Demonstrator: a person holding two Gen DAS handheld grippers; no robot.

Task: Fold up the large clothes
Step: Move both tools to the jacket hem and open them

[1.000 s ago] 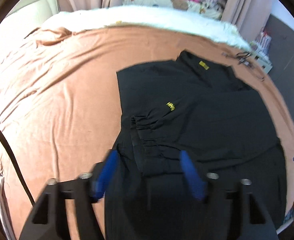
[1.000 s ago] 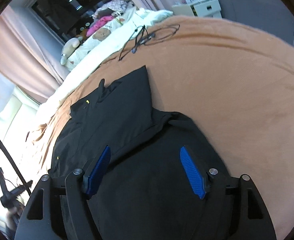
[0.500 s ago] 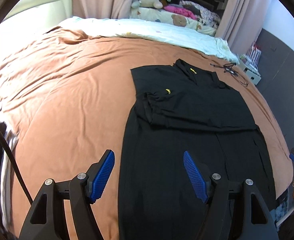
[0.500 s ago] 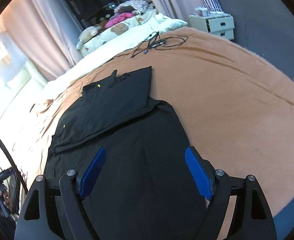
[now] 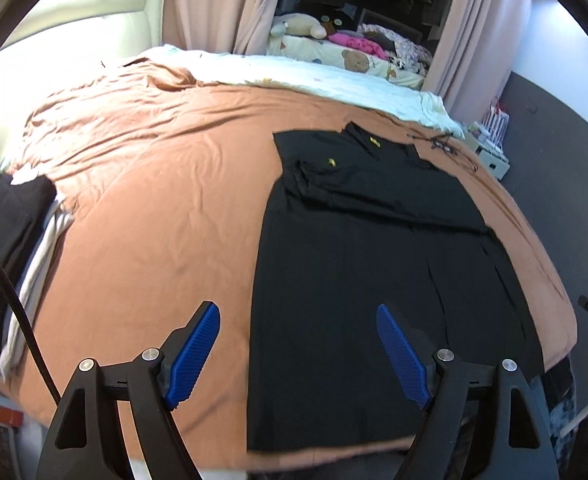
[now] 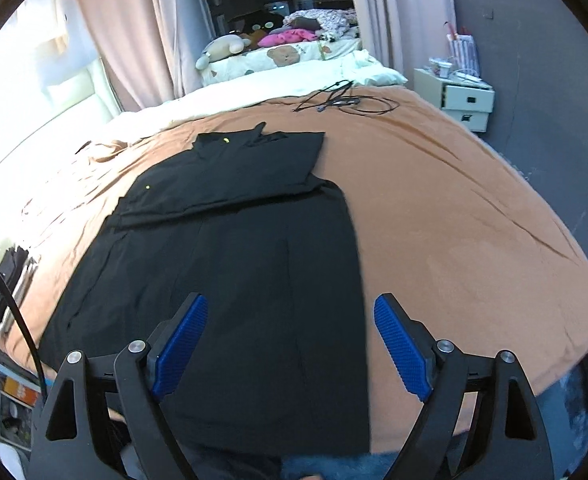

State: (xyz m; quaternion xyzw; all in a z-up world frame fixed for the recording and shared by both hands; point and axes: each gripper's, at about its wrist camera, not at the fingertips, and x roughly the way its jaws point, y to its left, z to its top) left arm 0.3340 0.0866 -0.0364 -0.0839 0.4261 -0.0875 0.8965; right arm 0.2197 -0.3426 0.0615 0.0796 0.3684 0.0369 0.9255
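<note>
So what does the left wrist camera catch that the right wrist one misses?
Only the left wrist view shows the left gripper, its jaws opening and empty, and a clear look at the stack of folded clothes. Only the right wrist view shows the open, empty right gripper and the white drawer unit. Both show the black garment on the brown bedspread.

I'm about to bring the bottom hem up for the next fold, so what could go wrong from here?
Both grippers hang empty over the near hem, left gripper opening, so nothing pins the black garment.
1. The sleeves folded across the top may slide open when the hem lifts.
2. The hem reaches the bed's edge and could slip off.
3. The loose cables might snag.
</note>
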